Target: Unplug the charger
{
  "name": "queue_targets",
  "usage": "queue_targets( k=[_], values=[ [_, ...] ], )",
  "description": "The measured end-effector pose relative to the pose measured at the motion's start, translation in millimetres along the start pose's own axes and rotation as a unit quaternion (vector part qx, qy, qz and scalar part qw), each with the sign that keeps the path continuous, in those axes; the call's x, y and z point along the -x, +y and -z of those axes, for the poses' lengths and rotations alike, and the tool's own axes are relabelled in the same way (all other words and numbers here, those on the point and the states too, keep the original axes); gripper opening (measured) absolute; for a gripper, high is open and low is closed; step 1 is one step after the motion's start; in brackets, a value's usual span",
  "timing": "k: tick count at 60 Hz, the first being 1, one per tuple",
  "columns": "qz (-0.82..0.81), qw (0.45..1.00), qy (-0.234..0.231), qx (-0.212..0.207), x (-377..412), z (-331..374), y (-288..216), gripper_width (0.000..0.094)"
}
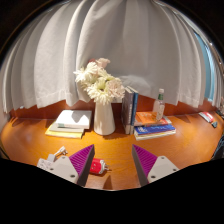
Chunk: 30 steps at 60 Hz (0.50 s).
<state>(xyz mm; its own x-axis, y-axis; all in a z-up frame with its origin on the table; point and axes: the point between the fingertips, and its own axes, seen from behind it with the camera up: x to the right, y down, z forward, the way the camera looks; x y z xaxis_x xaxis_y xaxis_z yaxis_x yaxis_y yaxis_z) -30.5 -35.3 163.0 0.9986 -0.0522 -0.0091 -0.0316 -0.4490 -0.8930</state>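
A small red and white object (97,168), which looks like the charger, lies on the wooden desk (115,143) just inside my left finger. A white block (55,166), perhaps a power strip, lies beside it outside that finger; whether the two are joined is hidden by the finger. My gripper (113,156) is open, low over the desk, with its purple pads (82,158) wide apart. The red and white object sits between the fingers, close to the left one, with a wide gap to the right one.
A white vase (104,118) of white flowers (100,82) stands beyond the fingers. Stacked books (68,124) lie to its left. A dark upright book (131,108), a bottle (159,104) and a blue book (155,128) are to its right. White curtains (60,50) hang behind.
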Motion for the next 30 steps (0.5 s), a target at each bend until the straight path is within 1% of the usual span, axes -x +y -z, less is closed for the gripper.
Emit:
queue_targets(
  k=[4, 9, 12, 24, 30],
  values=[
    [0.001, 1.000, 0.018, -0.021, -7, 28, -23, 0.0739],
    [-0.001, 0.998, 0.026, -0.049, -11, 70, -48, 0.0740],
    [-0.004, 0.998, 0.031, -0.054, -13, 91, -54, 0.0739],
    [0.001, 0.996, 0.061, -0.061, -26, 170, -49, 0.0735],
    [0.001, 0.996, 0.060, -0.061, -26, 195, -38, 0.0735]
  ],
)
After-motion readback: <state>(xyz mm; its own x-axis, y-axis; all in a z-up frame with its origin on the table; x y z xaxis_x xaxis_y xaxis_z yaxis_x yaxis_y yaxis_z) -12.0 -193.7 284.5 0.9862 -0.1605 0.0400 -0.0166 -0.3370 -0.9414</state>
